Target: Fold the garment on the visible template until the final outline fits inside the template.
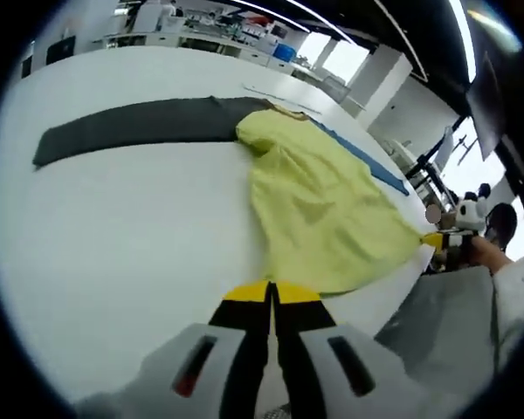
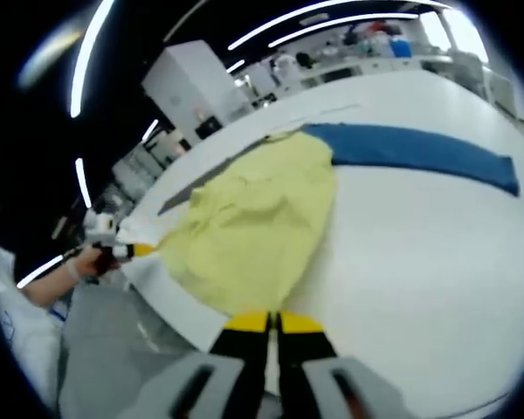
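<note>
table: white, wide, stretching ahead of both tongs.
grey strip: in the left gripper view, far ahead and to the left of the left tongs, lying flat, its right end running under the shirt's far edge.
left tongs: yellow tips pressed together, clamped on the shirt's near hem at the table edge; in the right gripper view they sit off to the left, held in a hand.
shirt: yellow, crumpled, spread from the left tongs to the right ones, stretched between the two.
blue strip: ahead and right of the right tongs, one end touching the shirt.
right tongs: tips together, clamped on the shirt's hem.
</note>
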